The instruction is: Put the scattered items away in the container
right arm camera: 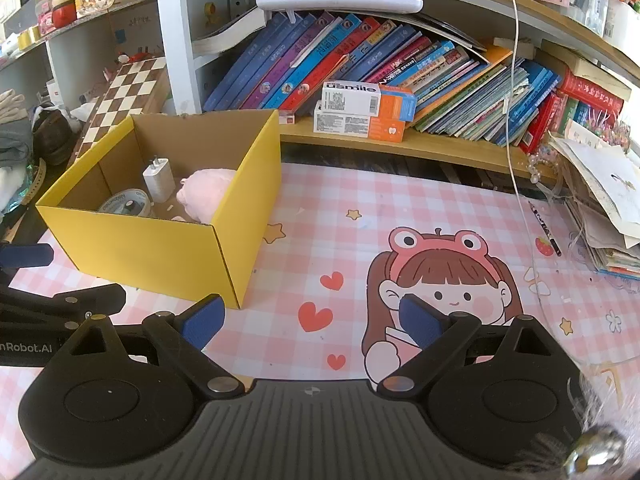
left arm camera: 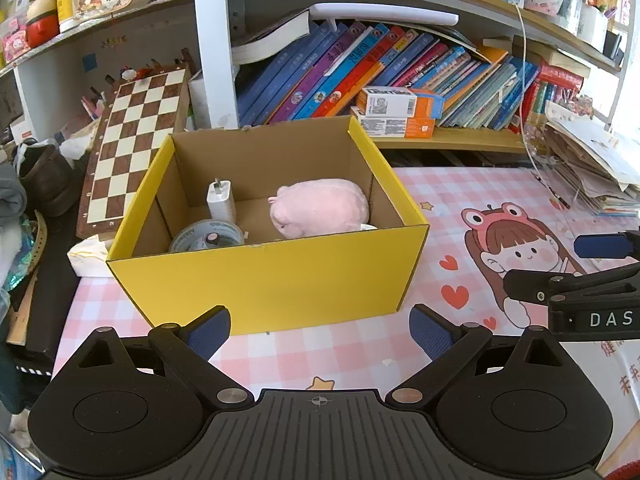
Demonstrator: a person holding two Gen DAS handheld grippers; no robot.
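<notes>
A yellow cardboard box (left arm camera: 280, 280) (right arm camera: 160, 248) stands on the pink checked mat. Inside it lie a pink plush toy (left arm camera: 320, 206) (right arm camera: 204, 196), a white charger plug (left arm camera: 221, 201) (right arm camera: 158, 180) and a roll of tape (left arm camera: 208, 236) (right arm camera: 128, 202). My left gripper (left arm camera: 320, 334) hovers just in front of the box's near wall, open and empty. My right gripper (right arm camera: 312, 322) is open and empty over the mat, to the right of the box. In the left wrist view the right gripper (left arm camera: 592, 264) shows at the right edge.
A chessboard (left arm camera: 132, 144) leans behind the box at the left. Shelves of books (right arm camera: 380, 64) and two toothbrush boxes (right arm camera: 364, 114) fill the back. A paper stack (right arm camera: 600, 208), a pen (right arm camera: 546, 228) and a white cable (right arm camera: 516, 120) lie at the right. The mat (right arm camera: 400, 208) spreads between.
</notes>
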